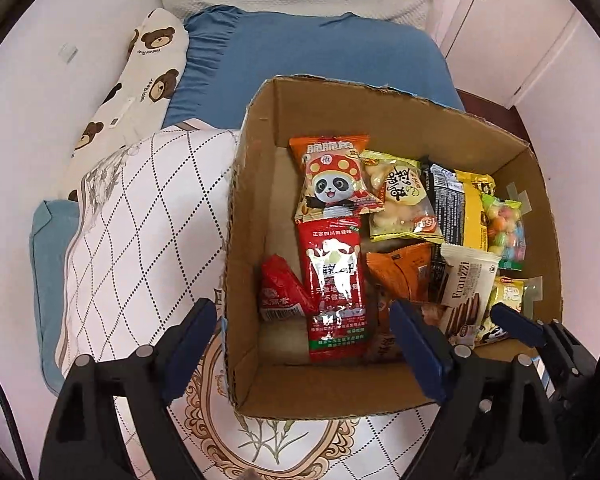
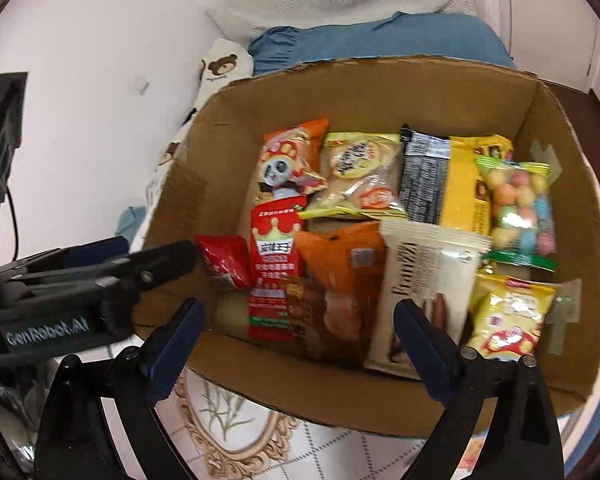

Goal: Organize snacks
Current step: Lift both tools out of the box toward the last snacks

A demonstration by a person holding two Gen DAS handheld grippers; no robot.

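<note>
bedding fills the setting: a diamond-patterned quilt (image 1: pixel 140 216) under a cardboard box (image 1: pixel 260 384), with a bear-print pillow (image 1: pixel 148 64) and a blue pillow (image 1: pixel 308 56) beyond.

nearest, the left gripper (image 1: pixel 300 344) hovers over the box's near-left corner with jaws spread and nothing between them; one finger hangs outside the wall. the right gripper (image 2: pixel 296 344) likewise stands wide and empty above the near wall.

inside the box lie the snacks, about ten packets by my count (overlaps make it uncertain): near, a small red pouch (image 1: pixel 280 288), a long red sachet (image 1: pixel 334 288), an orange bag (image 1: pixel 400 272), a cream franzzi biscuit pack (image 1: pixel 466 284), a yellow pack (image 2: pixel 508 316) and a brown pack (image 2: pixel 320 316); farther, a panda bag (image 1: pixel 332 176), a rice-cracker bag (image 1: pixel 400 200), a black-yellow pack (image 1: pixel 456 208) and a candy-ball bag (image 1: pixel 504 228).

all look light, crinkly and slick; the puffed bags probably crush easily, so pinching a sealed edge seems safest. the biscuit pack looks stiffer and could take a grip across its width.
</note>
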